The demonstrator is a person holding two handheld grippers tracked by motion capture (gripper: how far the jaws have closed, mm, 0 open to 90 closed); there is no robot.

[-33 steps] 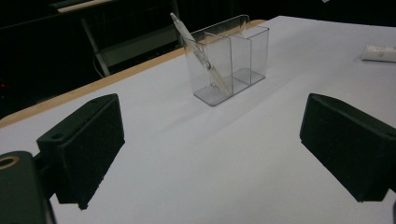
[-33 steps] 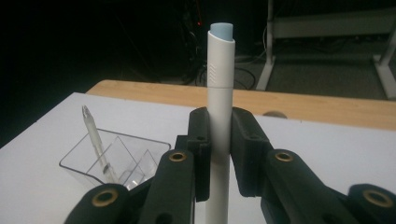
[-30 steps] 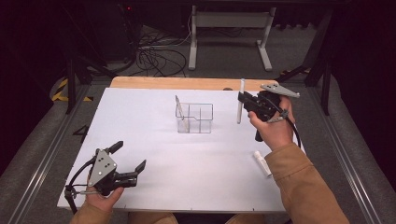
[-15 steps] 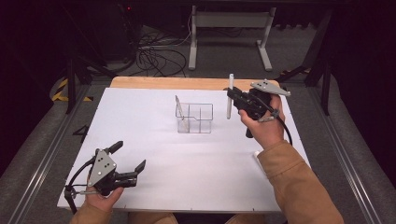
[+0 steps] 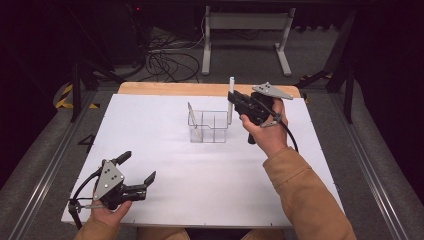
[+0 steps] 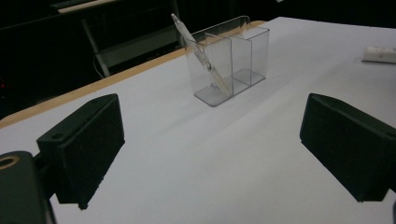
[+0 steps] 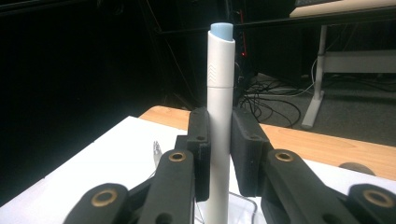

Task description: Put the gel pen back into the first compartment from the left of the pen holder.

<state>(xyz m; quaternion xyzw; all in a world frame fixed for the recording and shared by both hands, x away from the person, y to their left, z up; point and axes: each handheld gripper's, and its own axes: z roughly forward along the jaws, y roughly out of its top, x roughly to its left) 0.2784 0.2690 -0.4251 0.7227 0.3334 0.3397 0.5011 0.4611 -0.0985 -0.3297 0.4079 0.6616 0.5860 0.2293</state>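
Moved in since a moment ago: right gripper (image 5: pixel 233 101) now up over the right end of the clear organizer (image 5: pixel 209 126), carrying the white marker (image 7: pixel 220 116) upright. Clamped snug on the barrel, blue cap on top. Left gripper (image 5: pixel 141 172) parked low near the tabletop's (image 5: pixel 150 130) front-left corner, wide open, holding nothing. Pen (image 6: pixel 198 51) leaning in the organizer's left compartment.

Both claws are black with brass-coloured rivets; the right claw (image 5: pixel 233 98) and left claw (image 5: pixel 138 169) each carry a grey three-cornered plate and a black cable. Tan sleeves cover both forearms.
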